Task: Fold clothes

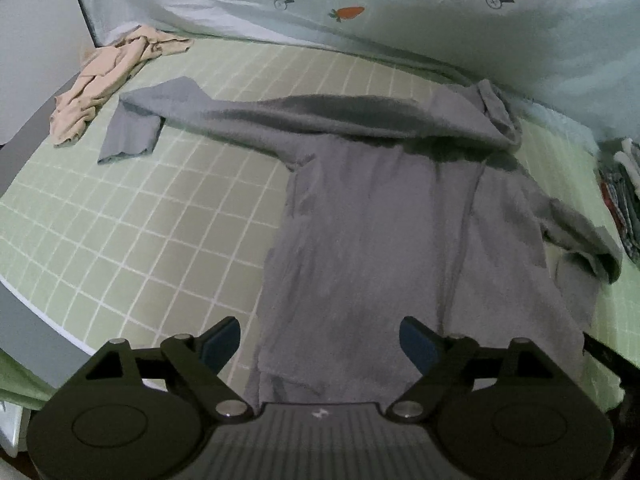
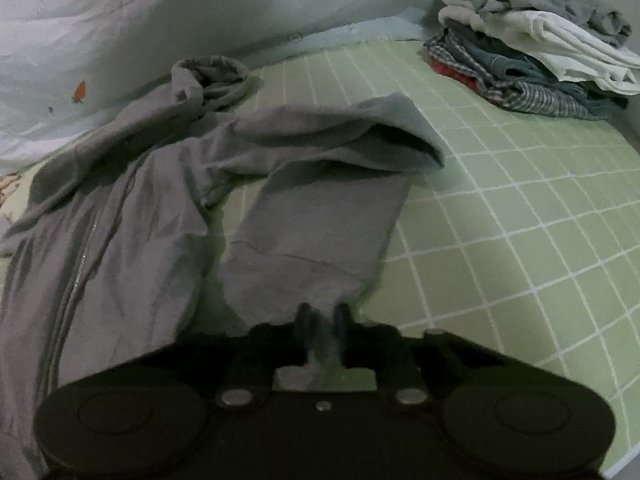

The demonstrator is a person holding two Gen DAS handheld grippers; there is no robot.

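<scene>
Bed sheet (image 1: 132, 220): green with a white grid, covers the whole work surface in both views.
Quilt (image 1: 400, 4): pale, printed with small carrots, bunched along the far edge of the sheet.
Grey top (image 1: 372, 216): long-sleeved, spread on the sheet with a zip down the front; its collar lies against the quilt.
Far sleeve (image 1: 168, 112): stretched out to the left in the left wrist view, cuff end bent back toward the camera.
Near sleeve (image 2: 320, 216): doubled over on itself, cuff end pointing at the right gripper.
Clothes pile (image 2: 536, 44): a stack of white, grey and checked pieces at the far right corner of the sheet.
Beige garment (image 1: 104, 80): crumpled, just beyond the far sleeve's cuff.
Left gripper (image 1: 320, 344): fingers wide apart above the top's lower body, nothing between them.
Right gripper (image 2: 324, 316): fingers pressed together, pinching the near sleeve's cuff.
</scene>
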